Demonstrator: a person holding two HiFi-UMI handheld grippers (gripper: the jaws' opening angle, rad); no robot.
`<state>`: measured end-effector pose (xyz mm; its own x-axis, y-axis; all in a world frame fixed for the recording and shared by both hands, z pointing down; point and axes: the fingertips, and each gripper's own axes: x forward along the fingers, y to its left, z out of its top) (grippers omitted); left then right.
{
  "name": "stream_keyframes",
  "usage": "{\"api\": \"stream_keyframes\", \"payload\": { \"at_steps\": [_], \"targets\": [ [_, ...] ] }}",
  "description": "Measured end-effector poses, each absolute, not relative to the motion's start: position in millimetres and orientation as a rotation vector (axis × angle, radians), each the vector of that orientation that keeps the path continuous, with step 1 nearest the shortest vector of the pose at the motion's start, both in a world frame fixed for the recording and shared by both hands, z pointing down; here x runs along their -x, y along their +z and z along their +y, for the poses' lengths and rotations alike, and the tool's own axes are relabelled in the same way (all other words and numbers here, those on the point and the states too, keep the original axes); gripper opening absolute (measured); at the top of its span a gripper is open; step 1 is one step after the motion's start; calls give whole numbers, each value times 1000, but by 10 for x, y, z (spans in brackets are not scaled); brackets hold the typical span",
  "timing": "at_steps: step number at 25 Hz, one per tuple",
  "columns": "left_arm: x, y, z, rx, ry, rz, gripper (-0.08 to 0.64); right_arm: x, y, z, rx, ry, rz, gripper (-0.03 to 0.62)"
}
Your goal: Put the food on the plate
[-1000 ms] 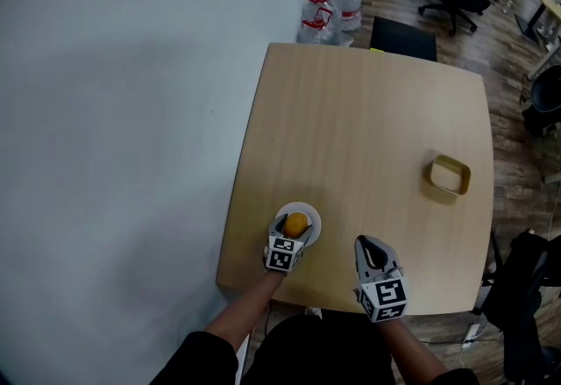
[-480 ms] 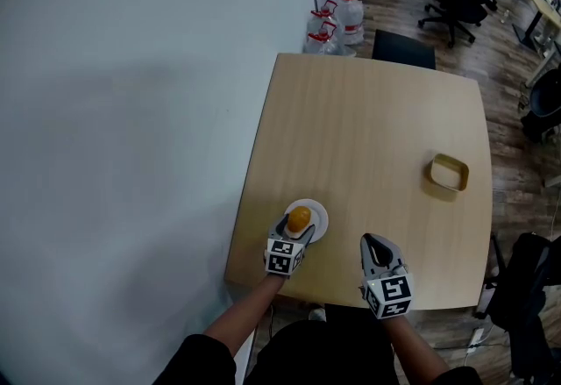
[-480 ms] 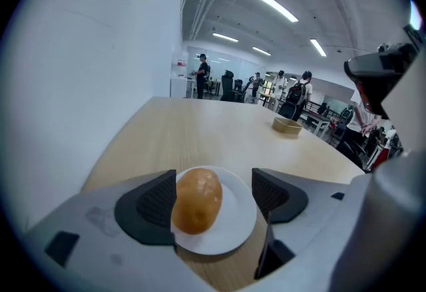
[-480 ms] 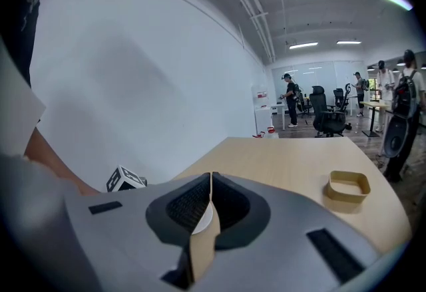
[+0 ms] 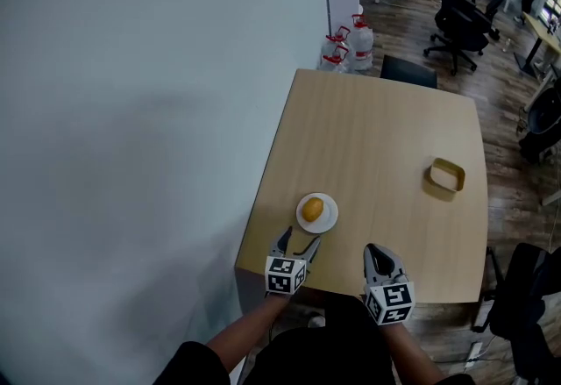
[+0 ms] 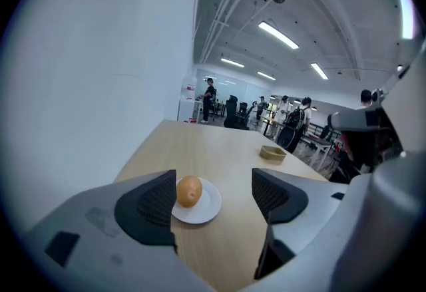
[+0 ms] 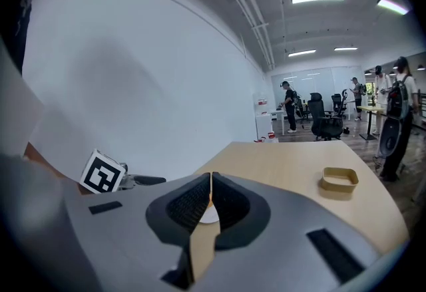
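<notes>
Backing off the plate [image 5: 329, 219], the left gripper [image 5: 298, 239] is hanging over the table's [image 5: 377, 138] near edge, jaws apart, nothing between them. Beside it, the right gripper [image 5: 377, 250] is staying pressed together, empty. Just beyond, the food [image 5: 312, 210] is sitting on the plate; farther right, a box [image 5: 446, 174] is resting alone.
</notes>
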<state>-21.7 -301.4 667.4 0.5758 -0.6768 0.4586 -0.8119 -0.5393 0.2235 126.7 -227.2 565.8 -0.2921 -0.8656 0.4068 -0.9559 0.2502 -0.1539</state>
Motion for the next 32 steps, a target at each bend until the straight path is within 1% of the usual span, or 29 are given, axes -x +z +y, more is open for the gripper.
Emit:
{"api": "stream_keyframes", "payload": {
  "at_steps": [6,11,16,17,19,20,23,25,32],
  "targets": [
    [415,5901,-2316,-2399,229,-1281,327,-1098,5426,-1805,-1722,505,-2312,64],
    [499,5321,-1794,-2496,122,-1281,327,-970,5224,-1533,-1770,450,-2328,64],
    [649,4885,-1340,-2543,36,-1300,320,-863,5032,-1189,-1816,534,-2379,64],
    [679,4830,-1266,-2548,22,-1303,288,-839,4983,-1121,-1819,527,-2389,64],
    [730,4763,-1107,-2539,-24,-1300,149,-799,4918,-962,-1812,476,-2394,64],
    [748,4748,-1031,-2524,-53,-1292,102,-787,4904,-879,-1805,441,-2389,64],
    [784,4749,-890,-2506,-79,-1288,31,-769,4890,-711,-1801,376,-2367,64],
    [765,4771,-848,-2542,-57,-1269,17,-756,4900,-664,-1806,367,-2354,64],
    [792,4832,-860,-2587,21,-1243,17,-748,4846,-563,-1835,344,-2313,64]
  ]
}}
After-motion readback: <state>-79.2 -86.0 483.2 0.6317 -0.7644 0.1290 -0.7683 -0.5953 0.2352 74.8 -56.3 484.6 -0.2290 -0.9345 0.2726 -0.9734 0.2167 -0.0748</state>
